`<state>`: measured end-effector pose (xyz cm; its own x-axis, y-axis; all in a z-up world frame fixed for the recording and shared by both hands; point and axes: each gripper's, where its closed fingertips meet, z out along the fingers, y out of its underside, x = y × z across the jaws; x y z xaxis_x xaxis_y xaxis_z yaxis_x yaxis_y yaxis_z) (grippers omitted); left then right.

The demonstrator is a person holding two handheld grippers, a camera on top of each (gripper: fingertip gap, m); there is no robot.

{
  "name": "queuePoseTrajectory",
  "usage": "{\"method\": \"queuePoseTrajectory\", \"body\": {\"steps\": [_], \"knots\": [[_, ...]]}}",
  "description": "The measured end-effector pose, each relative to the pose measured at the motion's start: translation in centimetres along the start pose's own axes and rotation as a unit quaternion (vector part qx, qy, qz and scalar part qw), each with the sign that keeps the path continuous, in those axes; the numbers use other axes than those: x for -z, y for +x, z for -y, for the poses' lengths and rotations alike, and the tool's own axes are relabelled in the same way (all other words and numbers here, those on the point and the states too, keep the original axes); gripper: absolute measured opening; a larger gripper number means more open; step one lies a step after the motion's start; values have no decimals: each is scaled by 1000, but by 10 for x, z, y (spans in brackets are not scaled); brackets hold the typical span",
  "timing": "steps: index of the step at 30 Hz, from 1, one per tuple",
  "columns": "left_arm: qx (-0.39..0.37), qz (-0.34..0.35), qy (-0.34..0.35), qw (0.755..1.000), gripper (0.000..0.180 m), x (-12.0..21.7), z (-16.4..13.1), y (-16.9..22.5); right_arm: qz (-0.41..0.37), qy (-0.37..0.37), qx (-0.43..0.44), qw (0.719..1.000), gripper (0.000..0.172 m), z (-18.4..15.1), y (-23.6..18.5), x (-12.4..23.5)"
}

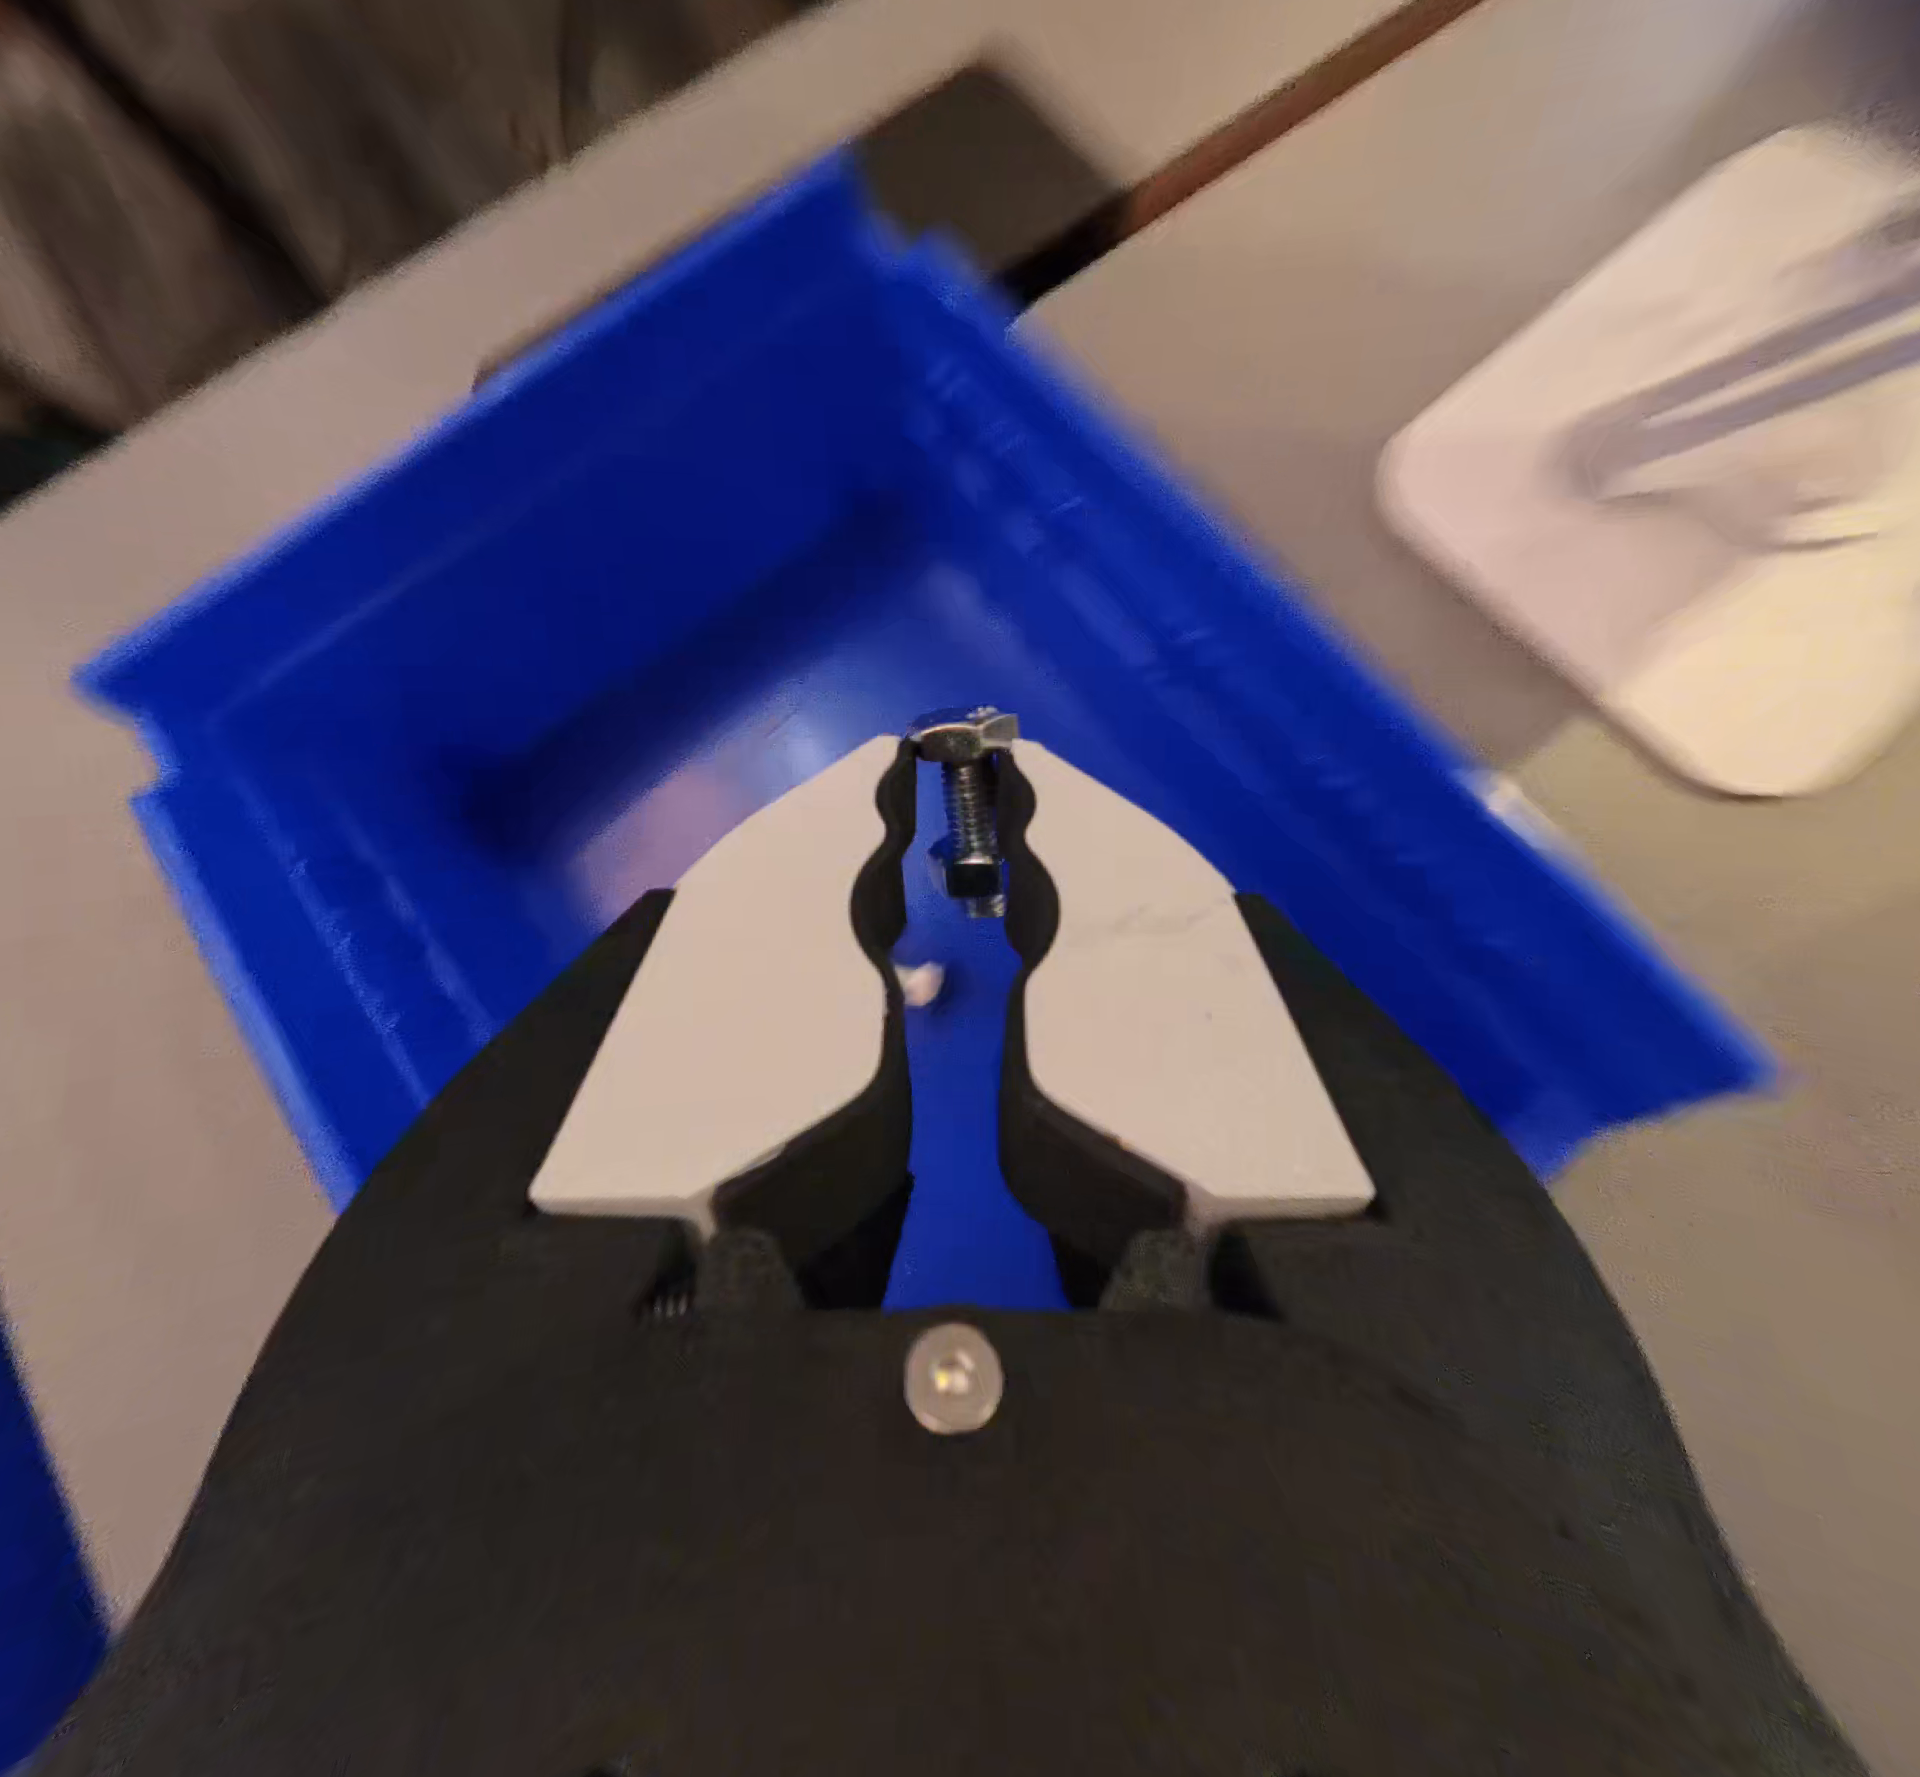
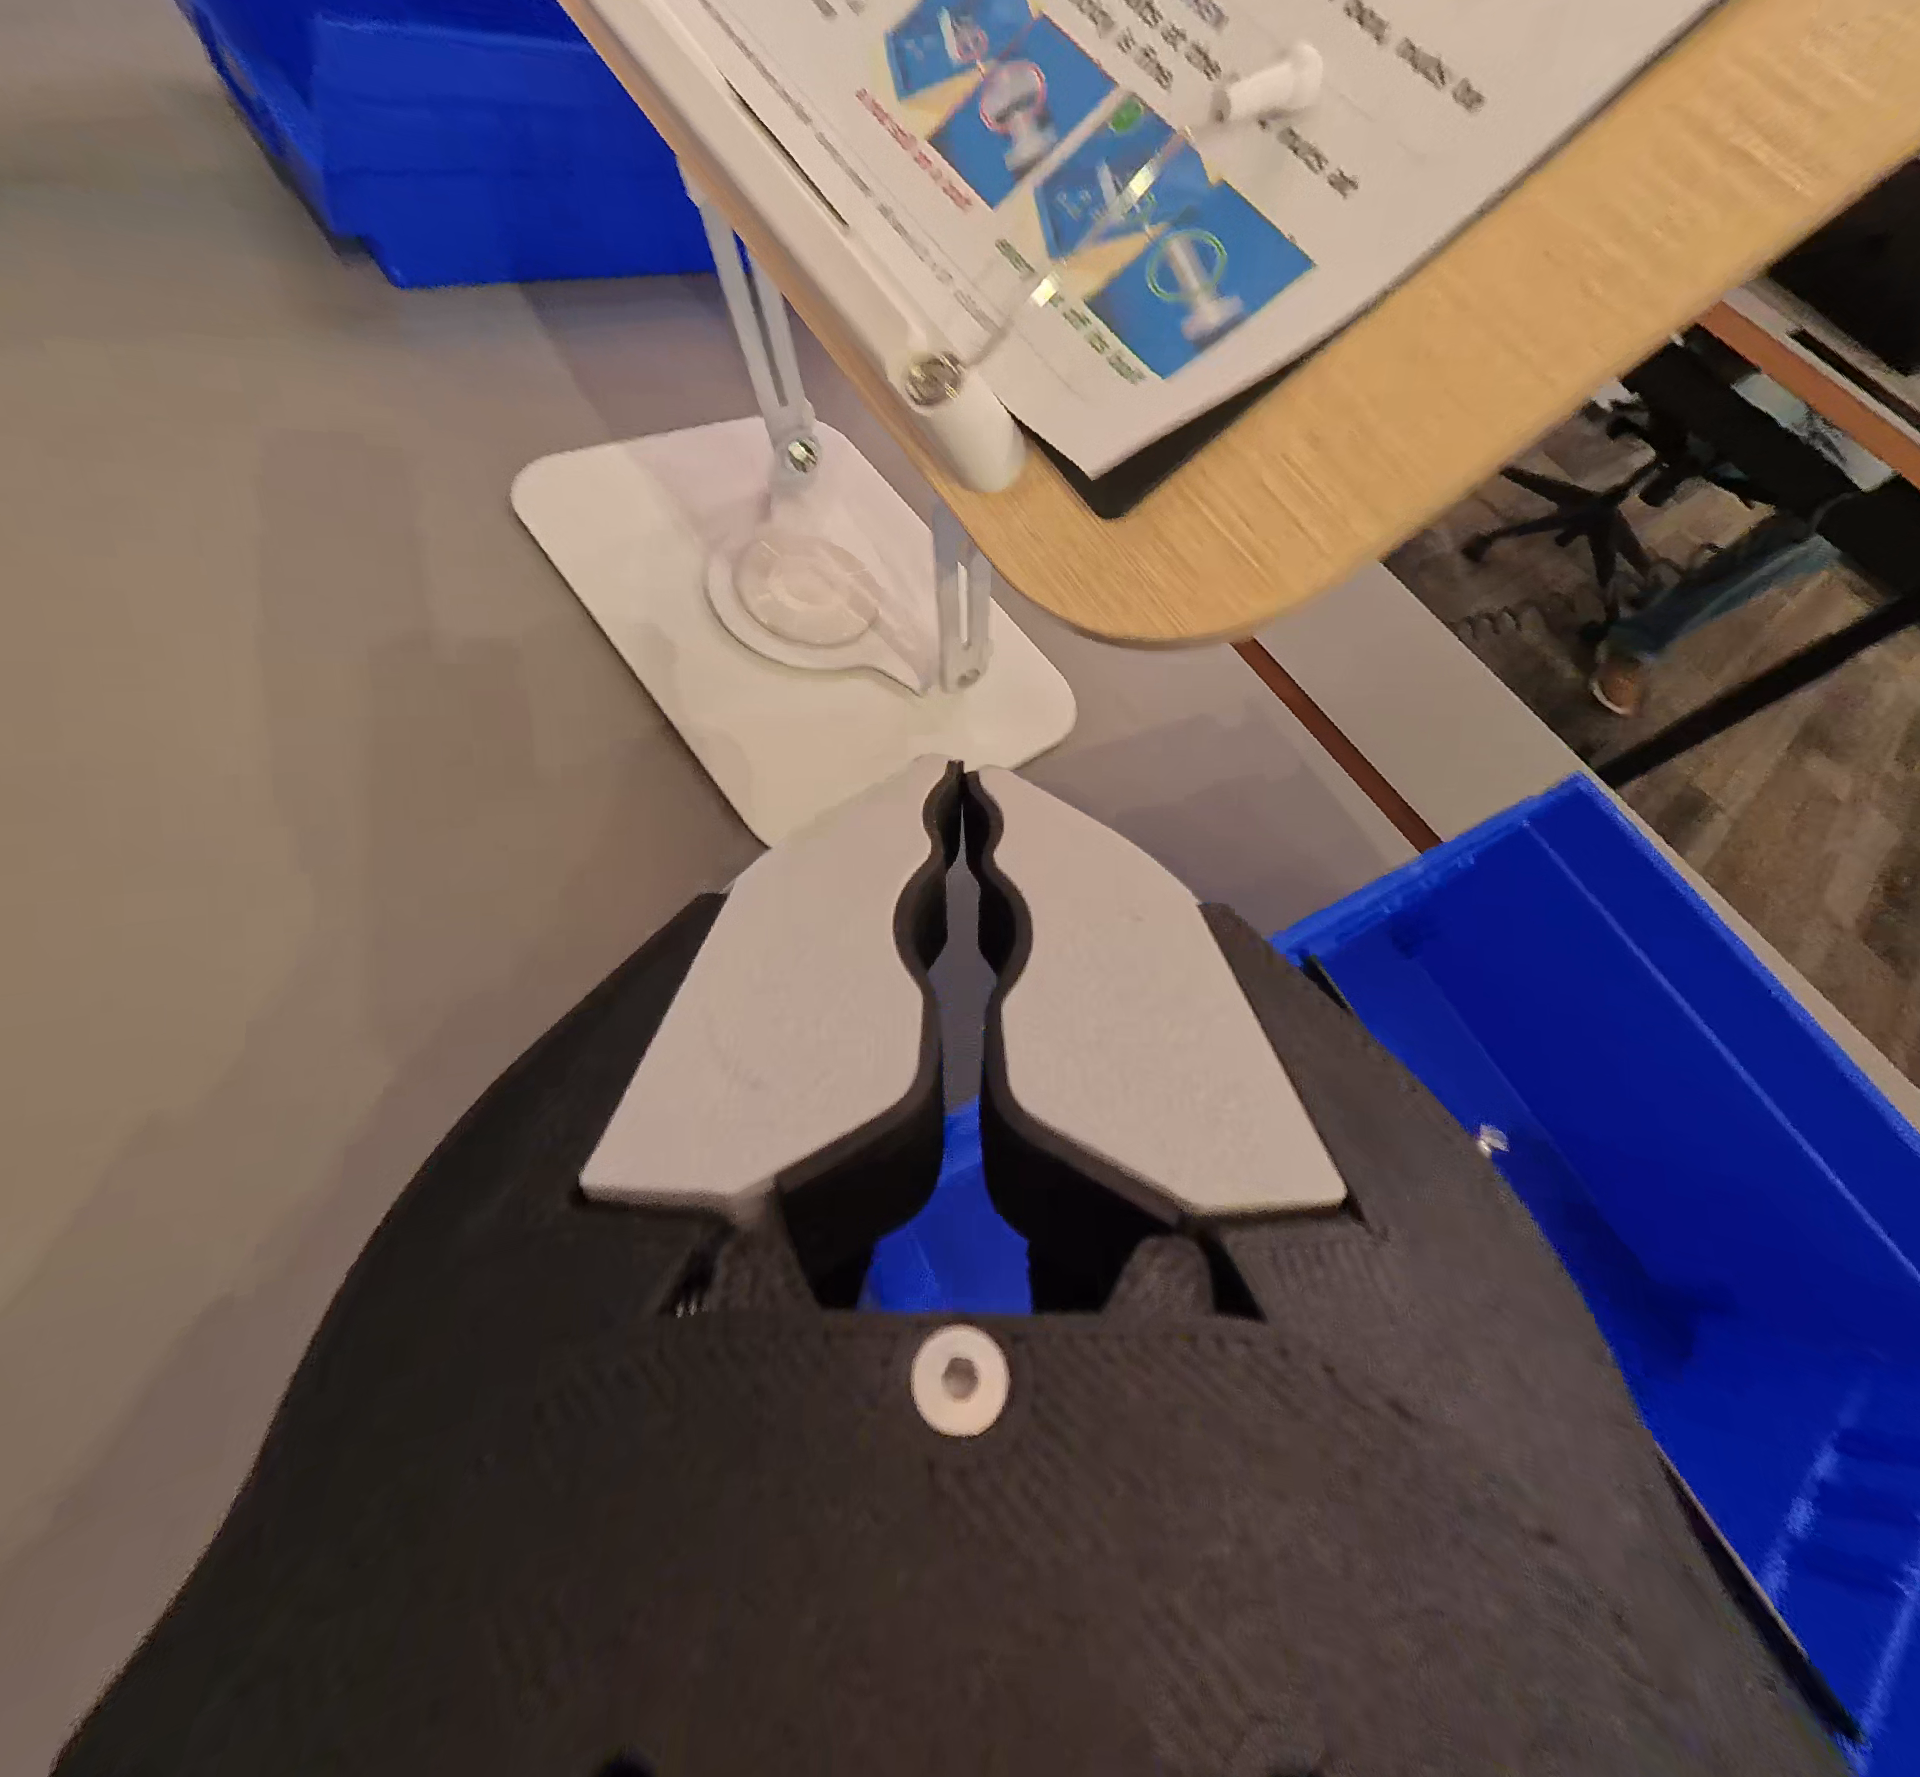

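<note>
bolt [image 1: 961, 792], a silver threaded steel one with a nut on it, sits pinched by its head in my left gripper [image 1: 958, 753] over the open blue plastic bin [image 1: 644, 522] near the grey table's [image 1: 1226, 377] far edge. my right gripper [image 2: 961, 782] is closed on nothing beside the white stand base [image 2: 644, 522].

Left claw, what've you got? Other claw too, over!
Left claw pinching a silver bolt over the blue bin. Right claw shut, bare, near white stand base.

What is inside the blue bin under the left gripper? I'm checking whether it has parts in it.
The blue bin shows a bare, blurred floor; nothing clear lies there. The left gripper, gripping a silver bolt, covers its near part.
</note>
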<state>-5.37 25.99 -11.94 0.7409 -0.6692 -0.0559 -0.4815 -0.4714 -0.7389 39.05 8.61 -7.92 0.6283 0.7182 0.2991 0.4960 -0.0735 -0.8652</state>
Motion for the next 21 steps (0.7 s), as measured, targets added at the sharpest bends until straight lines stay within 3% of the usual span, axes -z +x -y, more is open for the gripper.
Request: {"method": "queuePoseTrajectory", "body": {"steps": [1,5,9,13,15,17,21], "knots": [[-15,-21,58,998,14,15,14,18,9,10,0,1000,0,6,-6,0],[-52,-93,177,978,14,54,31,95,57,38,-4,998,0,22,-35,-5],[-31,-217,321,921,14,89,46,178,165,107,-63,978,0,49,-80,-10],[18,-347,451,822,13,120,64,243,317,210,-201,903,2,85,-124,-15],[30,-386,480,787,13,124,73,269,374,239,-270,854,7,98,-139,-23],[22,-416,489,766,13,123,79,293,420,256,-318,811,15,110,-152,-32],[2,-450,505,736,14,121,92,320,471,287,-356,754,18,128,-175,-43]]}}
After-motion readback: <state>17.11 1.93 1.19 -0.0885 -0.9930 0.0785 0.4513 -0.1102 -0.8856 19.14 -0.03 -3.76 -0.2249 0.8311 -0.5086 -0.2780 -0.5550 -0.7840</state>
